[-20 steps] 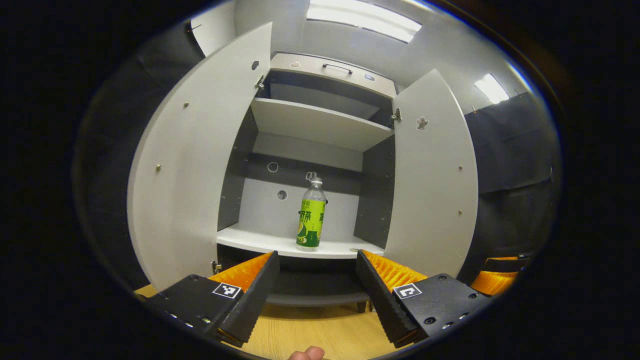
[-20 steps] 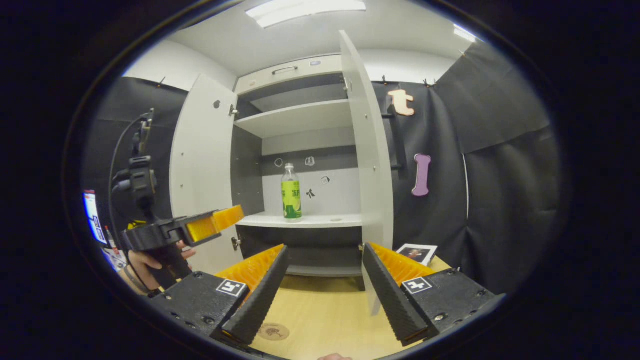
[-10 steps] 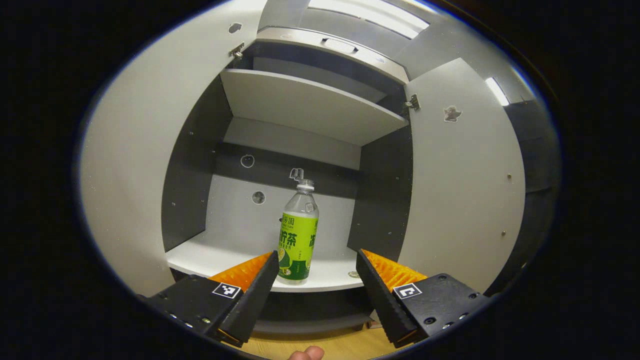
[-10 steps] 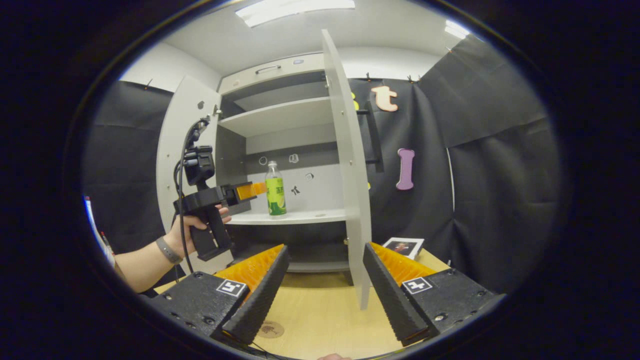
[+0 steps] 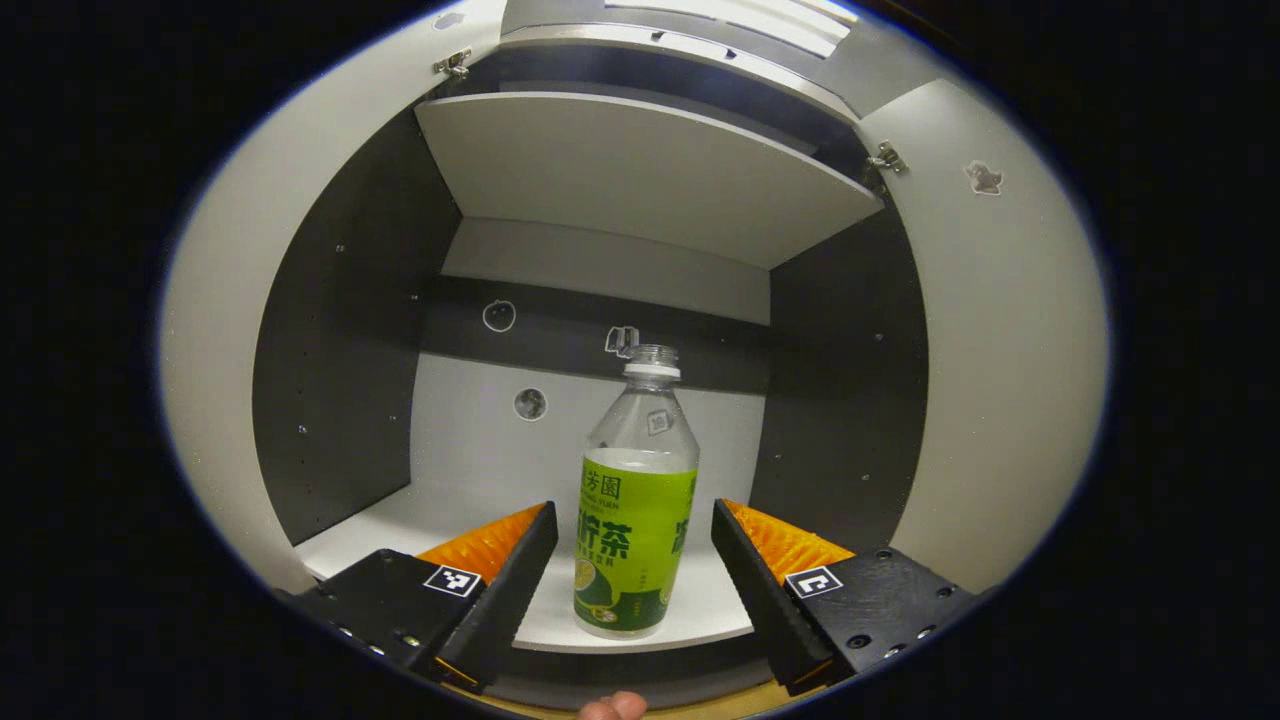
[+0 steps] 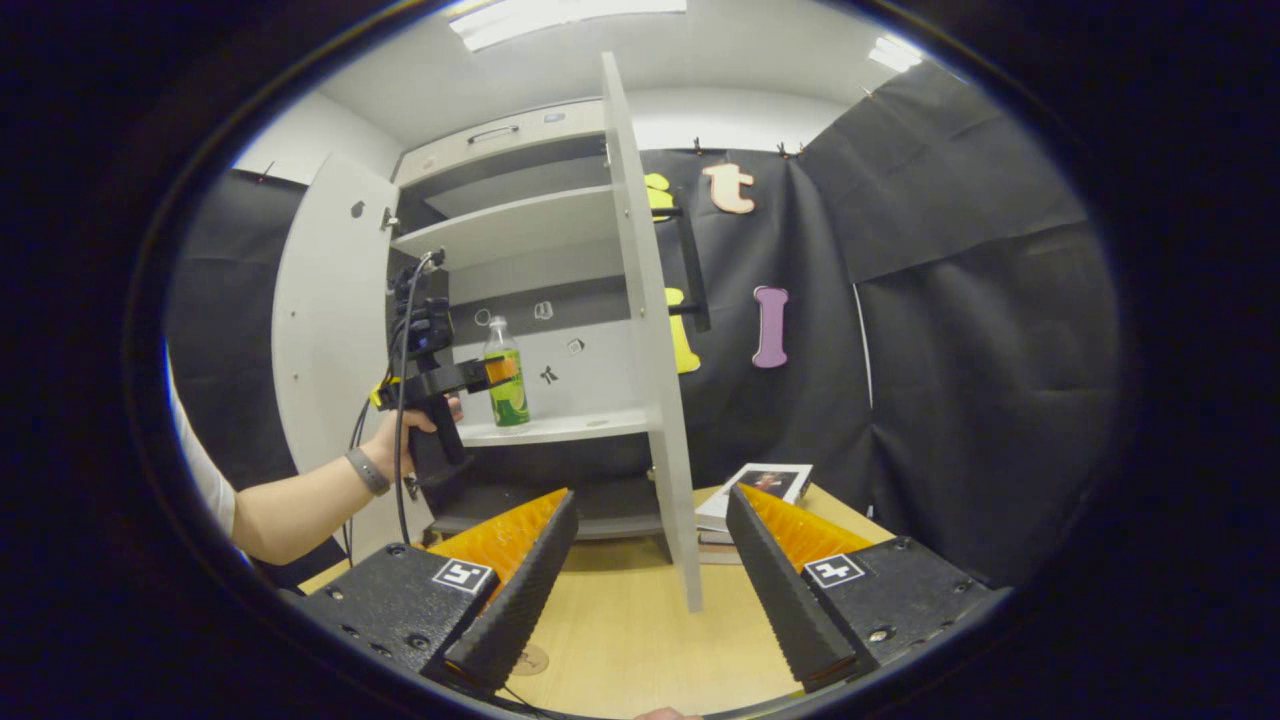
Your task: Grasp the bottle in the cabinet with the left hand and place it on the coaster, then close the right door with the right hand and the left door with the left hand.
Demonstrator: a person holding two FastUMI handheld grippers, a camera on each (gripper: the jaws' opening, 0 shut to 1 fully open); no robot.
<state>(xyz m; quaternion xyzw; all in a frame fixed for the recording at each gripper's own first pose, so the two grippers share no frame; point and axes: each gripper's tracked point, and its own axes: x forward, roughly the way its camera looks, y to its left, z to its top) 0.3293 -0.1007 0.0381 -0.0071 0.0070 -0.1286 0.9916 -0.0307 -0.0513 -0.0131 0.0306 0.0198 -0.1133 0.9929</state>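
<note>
We have the left claw (image 5: 630,560) reaching into the cabinet (image 5: 640,190), its fingers (image 5: 500,590) spread wide with the bottle (image 5: 635,540) standing upright between them. Neither finger appears to touch it yet; a gap shows on each side in the left gripper view. The bottle sits near the front edge of the lower shelf (image 5: 460,510), which makes it easy to come at straight on, and we hold the claw level so that the fingers line up with the labelled body, the widest and firmest part, rather than the narrow neck. In the right gripper view, the left claw (image 6: 495,372) sits at the bottle (image 6: 507,375), held by a hand (image 6: 420,440) at the handle.

The right claw (image 6: 650,560) is also spread, gripping nothing, and hovers low over the tabletop (image 6: 620,630). We judge that it waits there because its turn comes later: the right door (image 6: 650,350) stands open, edge-on to it and close ahead, well placed for a push. The left door (image 6: 325,330) is swung wide as well. A small round disc (image 6: 530,659) lies on the tabletop beside the right claw's own finger, likely the coaster, though it is partly hidden. The next step, as we judge it, is to close on the bottle and lift it clear.
</note>
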